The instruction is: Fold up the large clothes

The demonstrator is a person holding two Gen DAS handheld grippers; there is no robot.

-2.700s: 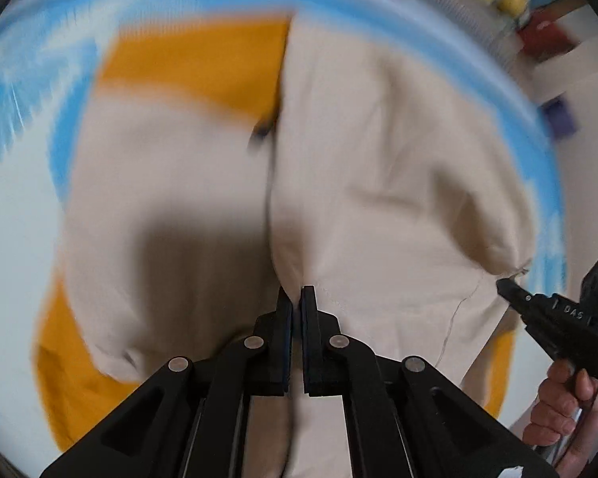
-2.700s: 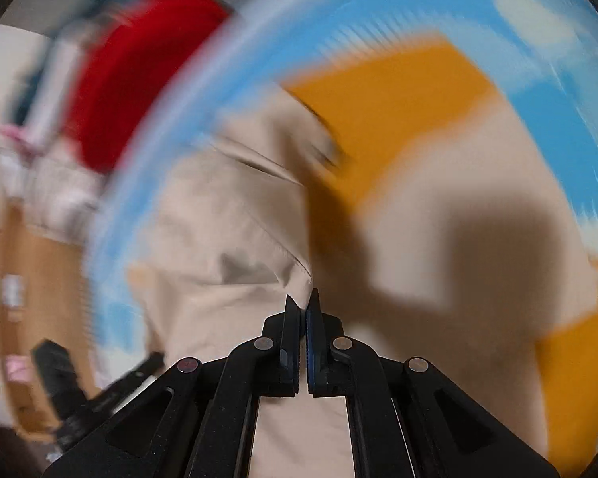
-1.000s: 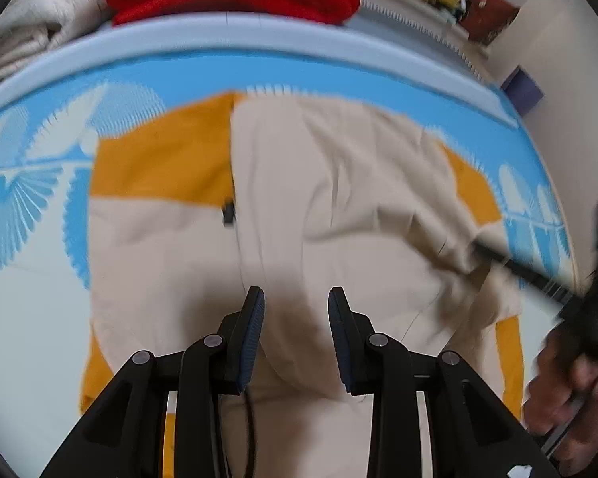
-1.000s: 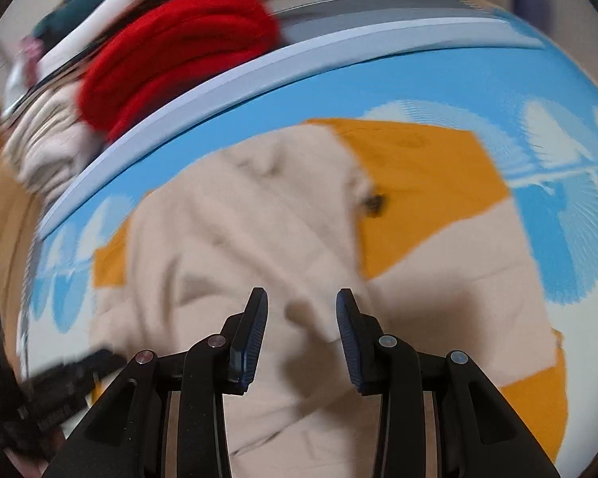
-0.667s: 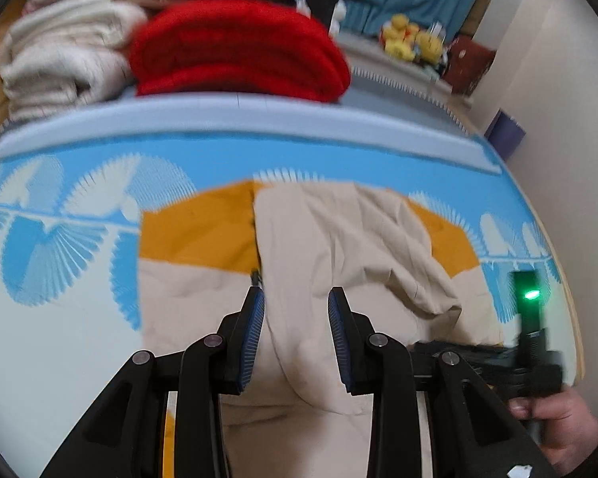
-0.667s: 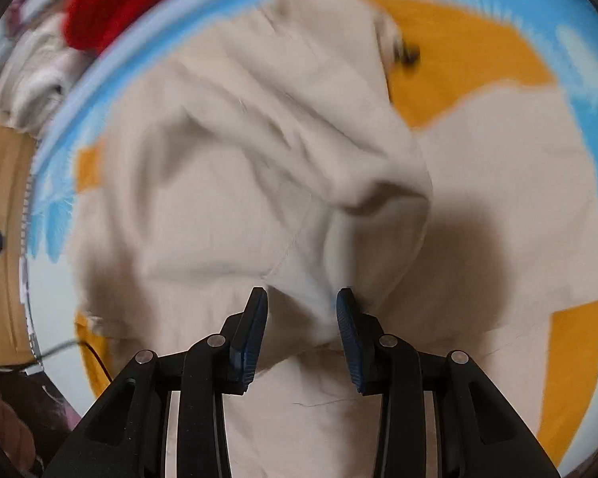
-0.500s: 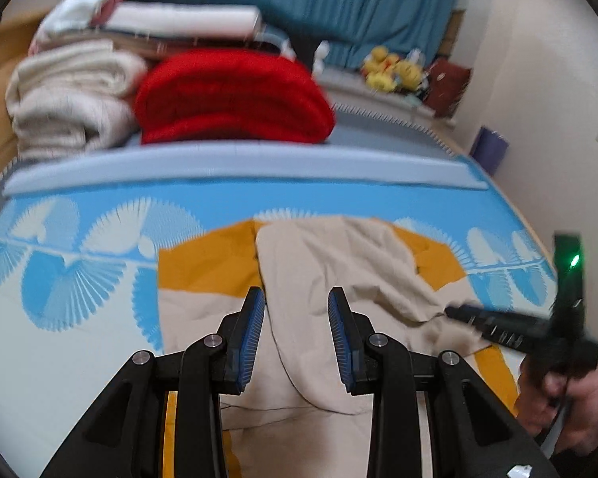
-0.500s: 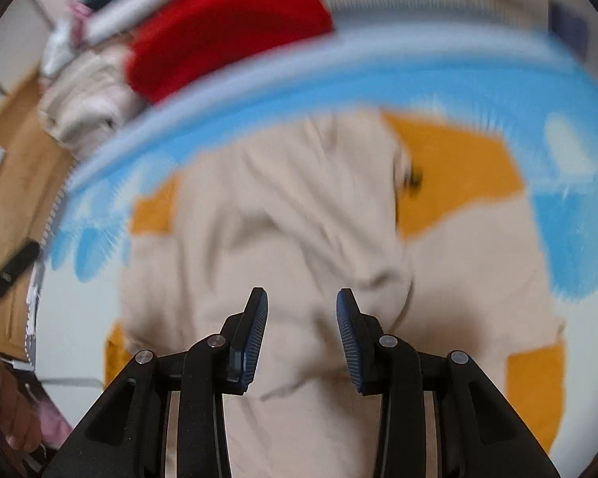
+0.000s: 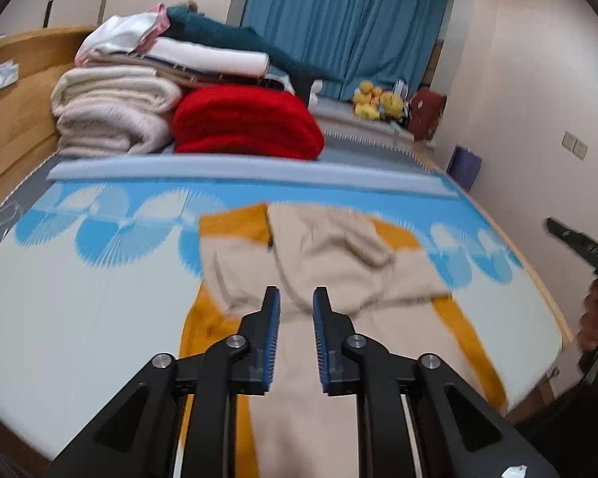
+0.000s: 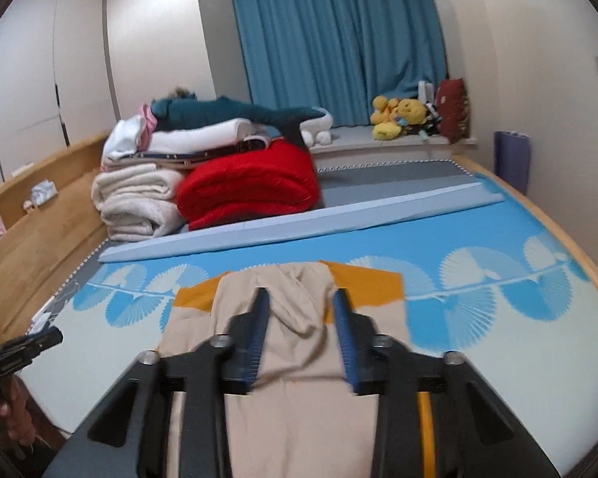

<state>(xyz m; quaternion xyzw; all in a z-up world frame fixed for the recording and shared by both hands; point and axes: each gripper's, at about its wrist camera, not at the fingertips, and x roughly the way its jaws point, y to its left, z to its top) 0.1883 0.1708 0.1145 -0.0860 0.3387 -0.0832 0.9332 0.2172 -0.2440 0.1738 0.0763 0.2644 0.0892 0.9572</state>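
A large beige and orange garment lies spread on the blue and white bed sheet, its middle folded over in a loose heap. It also shows in the right wrist view. My left gripper is open and empty, held above the garment's near end. My right gripper is open and empty, also raised over the garment. The right gripper's body shows at the right edge of the left wrist view. The left gripper's body shows at the left edge of the right wrist view.
A folded red blanket and a stack of cream and white bedding sit at the bed's far end, before a blue curtain. A wooden bed frame runs along the left. Yellow plush toys sit on a ledge.
Both grippers were shut on the garment, then opened and let it drop. Both have since lifted and pulled back, so the views now show the whole bed.
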